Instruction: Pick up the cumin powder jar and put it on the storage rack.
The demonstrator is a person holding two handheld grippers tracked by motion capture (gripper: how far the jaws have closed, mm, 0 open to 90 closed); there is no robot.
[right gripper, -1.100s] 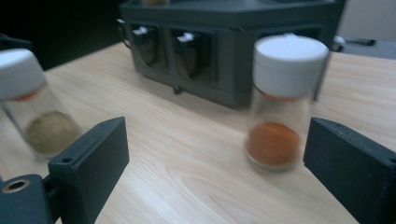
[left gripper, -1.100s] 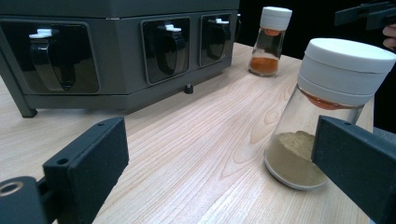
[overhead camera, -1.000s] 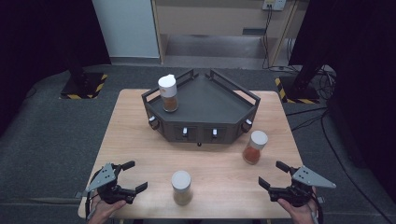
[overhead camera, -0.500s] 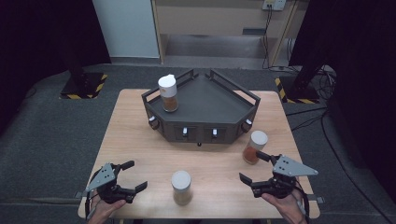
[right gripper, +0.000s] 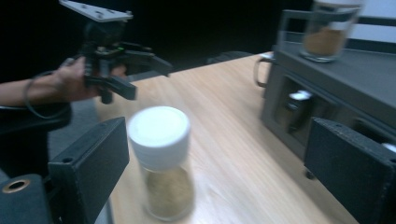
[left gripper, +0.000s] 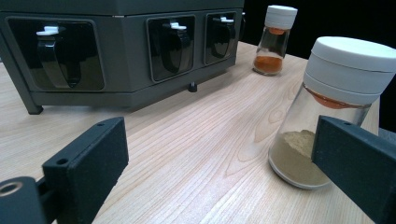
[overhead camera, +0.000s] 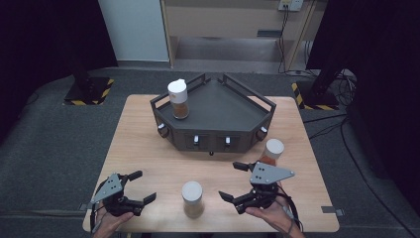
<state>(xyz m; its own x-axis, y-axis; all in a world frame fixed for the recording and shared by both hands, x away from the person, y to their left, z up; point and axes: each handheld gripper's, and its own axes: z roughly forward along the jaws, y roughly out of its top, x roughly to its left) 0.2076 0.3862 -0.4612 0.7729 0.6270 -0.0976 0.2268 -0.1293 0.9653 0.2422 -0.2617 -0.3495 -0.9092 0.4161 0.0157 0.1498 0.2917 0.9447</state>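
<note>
Now | right hand-held gripper [overhead camera: 240, 181]: wide open, empty | glass jar [overhead camera: 192, 199]: round, smooth white cap, tan powder

Dark rack [overhead camera: 218, 119] (jar [overhead camera: 178, 99] aboard)

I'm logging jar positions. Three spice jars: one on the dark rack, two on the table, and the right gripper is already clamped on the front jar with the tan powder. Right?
Not quite. The right gripper is open, its jaws spread and apart from the tan-powder jar, as the high view shows. The rest holds: one jar stands on the dark rack, and the orange-powder jar is also on the table.
</note>
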